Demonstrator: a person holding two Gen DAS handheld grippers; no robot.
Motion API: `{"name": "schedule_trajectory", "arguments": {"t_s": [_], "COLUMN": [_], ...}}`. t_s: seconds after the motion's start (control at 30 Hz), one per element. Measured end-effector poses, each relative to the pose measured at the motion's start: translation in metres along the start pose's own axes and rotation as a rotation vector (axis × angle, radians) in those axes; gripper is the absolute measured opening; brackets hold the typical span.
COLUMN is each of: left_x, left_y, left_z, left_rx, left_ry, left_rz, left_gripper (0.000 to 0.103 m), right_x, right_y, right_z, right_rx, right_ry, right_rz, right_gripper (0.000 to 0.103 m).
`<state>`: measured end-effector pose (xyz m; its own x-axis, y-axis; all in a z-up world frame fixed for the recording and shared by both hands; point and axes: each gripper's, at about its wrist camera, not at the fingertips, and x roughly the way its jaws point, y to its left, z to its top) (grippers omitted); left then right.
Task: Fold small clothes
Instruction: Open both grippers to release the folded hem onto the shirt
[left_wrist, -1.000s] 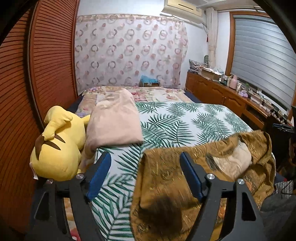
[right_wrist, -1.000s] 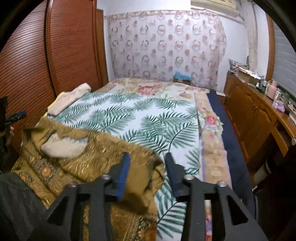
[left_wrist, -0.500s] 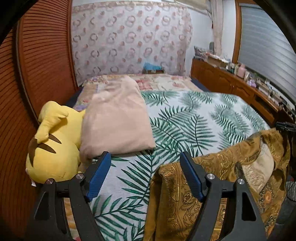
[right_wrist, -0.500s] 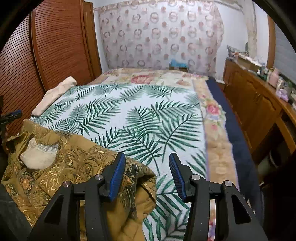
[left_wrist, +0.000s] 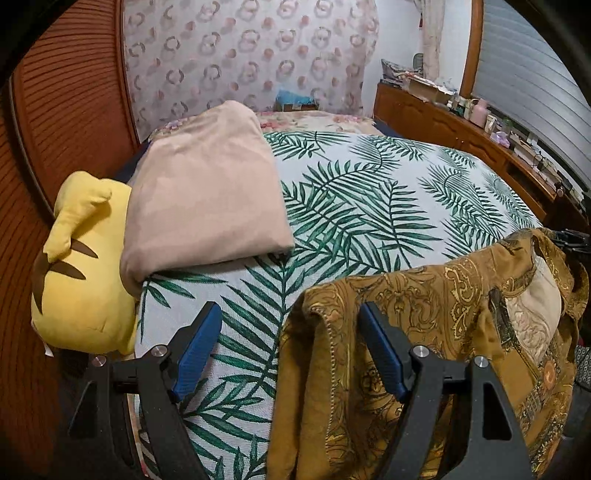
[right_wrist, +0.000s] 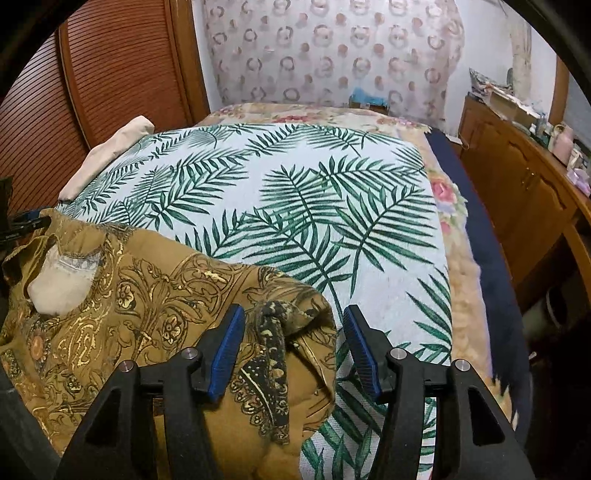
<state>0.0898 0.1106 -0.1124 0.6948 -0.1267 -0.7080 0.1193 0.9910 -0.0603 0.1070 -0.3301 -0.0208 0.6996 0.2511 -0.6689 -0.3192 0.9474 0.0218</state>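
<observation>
A brown and gold patterned garment (left_wrist: 461, 306) lies spread over the near edge of the bed, with a pale lining patch showing near its collar. My left gripper (left_wrist: 290, 345) is open above the garment's left corner; its right finger stands over the fabric and its left finger over the bare sheet. In the right wrist view, the garment (right_wrist: 129, 295) ends in a bunched dark-trimmed corner that sits loose between the fingers of my right gripper (right_wrist: 293, 349). Those jaws are opening, and the blue pads do not press the cloth.
The bed carries a palm-leaf sheet (left_wrist: 369, 206). A folded beige cloth (left_wrist: 207, 192) and a yellow plush toy (left_wrist: 81, 288) lie at its left side by the wooden slatted door (right_wrist: 122, 81). A wooden sideboard (right_wrist: 524, 184) with small items runs along the right.
Both grippers moved forward and lower over the bed. The garment settled onto the sheet. The right gripper's jaws widened around the bunched corner; the left jaws kept their width.
</observation>
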Motion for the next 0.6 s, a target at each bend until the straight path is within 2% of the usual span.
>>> {"name": "schedule_trajectory", "arguments": {"t_s": [0.33,0.53,0.57,0.6], "left_x": [0.010,0.008,0.007,0.006], "left_y": [-0.002,-0.005,-0.006,-0.007], "left_z": [0.000,0.000,0.000,0.001], "left_rx": [0.004,0.012,0.008,0.007], "left_ry": [0.031,0.022,0.013,0.013], "left_rz": [-0.003,0.001,-0.020,-0.046], "left_gripper": [0.077,0.077,0.074,0.063], "right_x": [0.013,0.013,0.013,0.012], "right_y": [-0.004,-0.001,0.000,0.000], "right_z": [-0.003,-0.007,-0.008,-0.009], "right_rx": [0.004,-0.031,-0.040,-0.043], "right_ry": [0.003,-0.014,-0.017,-0.018], "right_rz": [0.013,0.014,0.015,0.023], "right_gripper": [0.058,0.057,0.054,0.048]}}
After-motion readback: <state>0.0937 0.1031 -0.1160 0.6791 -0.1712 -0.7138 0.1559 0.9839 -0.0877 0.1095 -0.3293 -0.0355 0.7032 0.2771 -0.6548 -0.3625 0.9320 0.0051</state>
